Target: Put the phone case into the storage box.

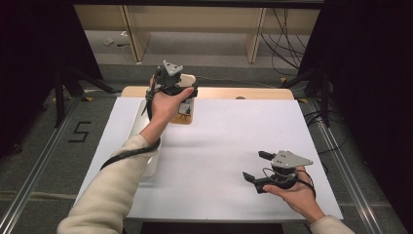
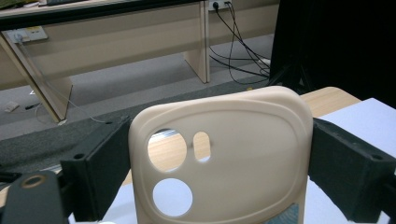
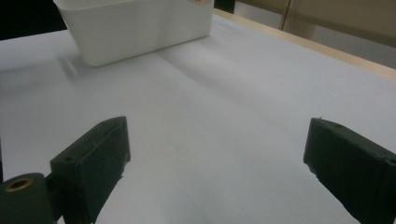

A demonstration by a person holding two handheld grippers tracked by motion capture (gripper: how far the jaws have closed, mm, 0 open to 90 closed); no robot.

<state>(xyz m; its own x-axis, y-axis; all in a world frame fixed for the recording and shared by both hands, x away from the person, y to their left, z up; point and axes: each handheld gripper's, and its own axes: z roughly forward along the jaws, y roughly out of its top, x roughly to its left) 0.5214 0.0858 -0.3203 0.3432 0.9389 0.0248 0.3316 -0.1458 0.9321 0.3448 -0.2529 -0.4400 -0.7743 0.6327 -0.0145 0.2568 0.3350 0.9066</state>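
A cream phone case [image 2: 224,154], pierced by two round holes and a small oval, is held upright between the left gripper's [image 1: 181,92] fingers above the counter's [image 1: 234,136] far edge; the right gripper's [image 1: 256,165] fingers are spread apart.

Your left gripper [image 2: 219,158] clamps a cream phone case [image 2: 224,154] of smooth, matt, soft-looking plastic or silicone, its camera cut-outs cleanly moulded. The jaws pressing its sides are matt black with a slightly grainy, foam-like face, and a brass-coloured metal ring sits in the black body at lower left. Your right gripper [image 3: 217,163] shows the same dull black pads. Beneath them, the table [image 3: 224,93] wears a smooth, matt white sheet with a pale wood edge at the far side. The white bin [image 3: 135,28] looks like smooth plastic with a faint sheen. Your sleeve [image 1: 104,195] is soft cream knit cloth.
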